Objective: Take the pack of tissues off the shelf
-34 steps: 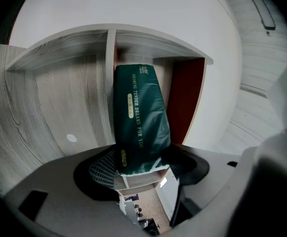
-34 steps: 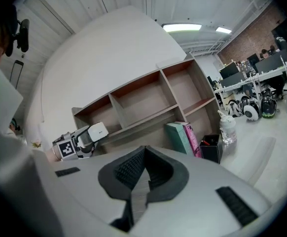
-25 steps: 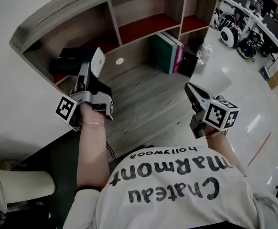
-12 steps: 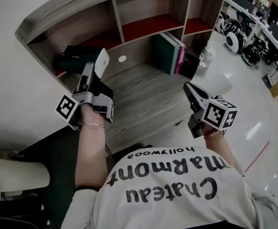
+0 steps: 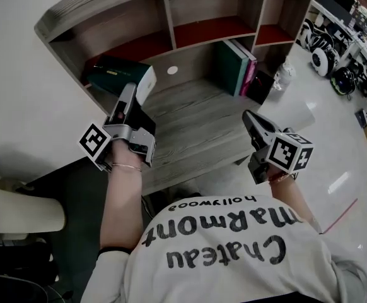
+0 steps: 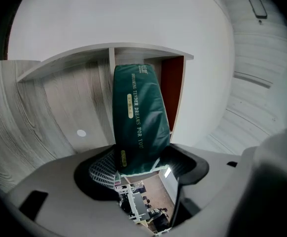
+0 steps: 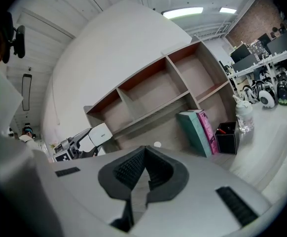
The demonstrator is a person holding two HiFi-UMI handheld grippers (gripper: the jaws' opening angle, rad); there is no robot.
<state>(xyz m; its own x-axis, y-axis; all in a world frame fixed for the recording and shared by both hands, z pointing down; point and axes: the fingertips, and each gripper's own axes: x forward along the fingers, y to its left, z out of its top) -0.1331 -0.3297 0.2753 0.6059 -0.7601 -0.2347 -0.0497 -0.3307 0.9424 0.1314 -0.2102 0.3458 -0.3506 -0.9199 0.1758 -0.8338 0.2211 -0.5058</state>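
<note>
Left gripper view: your left gripper (image 6: 142, 168) is clamped on the near end of the pack of tissues (image 6: 138, 112), which is dark green and sticks out from the jaws toward the shelf (image 6: 79, 58). Head view puts the pack at the far-left end of the shelf, beside its left side wall and above the desk (image 5: 196, 128). Can't tell whether its far end is clear of the opening. Right gripper (image 5: 250, 115) is pressed together on nothing, sitting over the near right part of the desk, well apart from the books (image 5: 235, 65). Step in hand, as I read it, is extraction. The grip is on one end only and the pack looks soft, so expect sag and swing. Pull straight toward you along the pack's long axis with no wrist roll, and don't rake it across the side wall or the board above. Don't loosen the jaws until it's fully out. Leave the right one parked; it isn't needed.
</note>
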